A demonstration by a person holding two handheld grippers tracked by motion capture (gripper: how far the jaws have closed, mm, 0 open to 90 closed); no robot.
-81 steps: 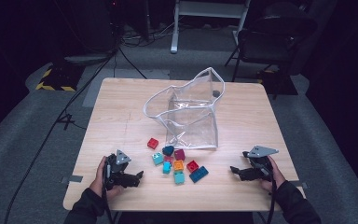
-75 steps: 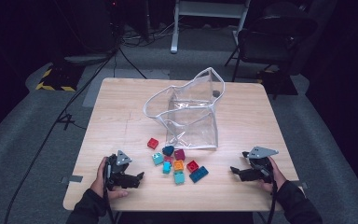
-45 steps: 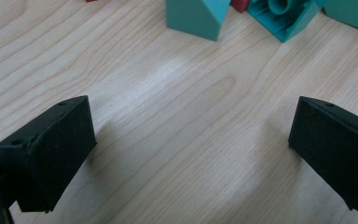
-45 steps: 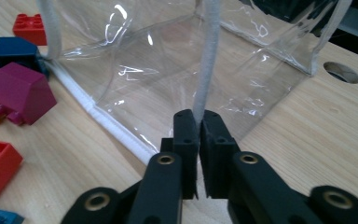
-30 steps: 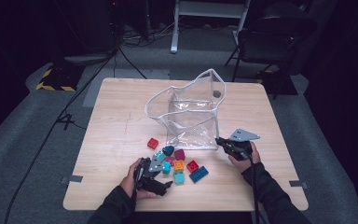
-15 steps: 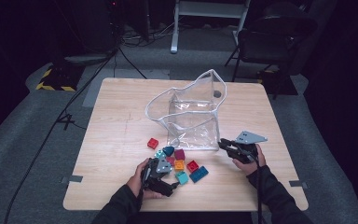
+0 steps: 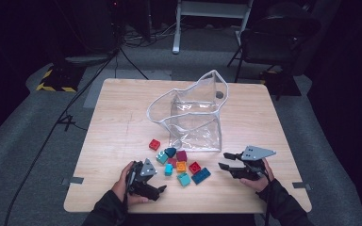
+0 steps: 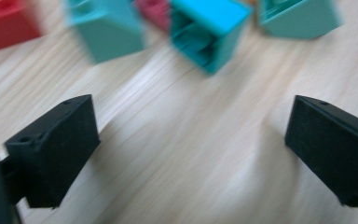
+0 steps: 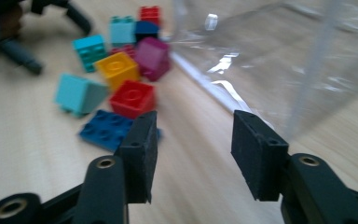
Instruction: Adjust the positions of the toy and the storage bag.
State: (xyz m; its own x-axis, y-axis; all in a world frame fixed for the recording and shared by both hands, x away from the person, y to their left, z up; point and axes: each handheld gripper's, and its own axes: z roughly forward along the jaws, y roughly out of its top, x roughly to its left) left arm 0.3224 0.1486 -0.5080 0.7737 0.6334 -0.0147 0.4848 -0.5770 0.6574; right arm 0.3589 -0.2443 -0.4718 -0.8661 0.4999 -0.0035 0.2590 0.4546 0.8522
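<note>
In the high view the cluster of toy bricks [image 7: 179,162] lies on the wooden table [image 7: 118,122] just below centre of the frame, directly under the clear plastic bag [image 7: 193,113], which stands slumped and open in the middle of the tabletop. The left gripper [image 7: 160,190] sits at the lower left of the bricks, its jaws spread wide with nothing between them; they have just been opening further. In the left gripper view the jaws frame bare wood, and a teal brick [image 8: 209,32] lies ahead at top centre, with a red brick [image 8: 7,23] cut off by the upper left corner; everything here is smeared by motion blur. The right gripper [image 7: 226,161] is at the lower right of the cluster, and its jaws have just been parting to a narrow gap that holds nothing. In the right gripper view the blue flat brick [image 9: 107,128] is partly covered by the left-hand jaw, with a red square brick [image 9: 133,98] and a yellow brick [image 9: 116,67] just beyond, while the bag's wall fills the upper right, its seams hard to trace through the glare. A dark chair [image 7: 273,37] and floor cables [image 7: 70,117] stand off the table toward the top and left of the high view.
</note>
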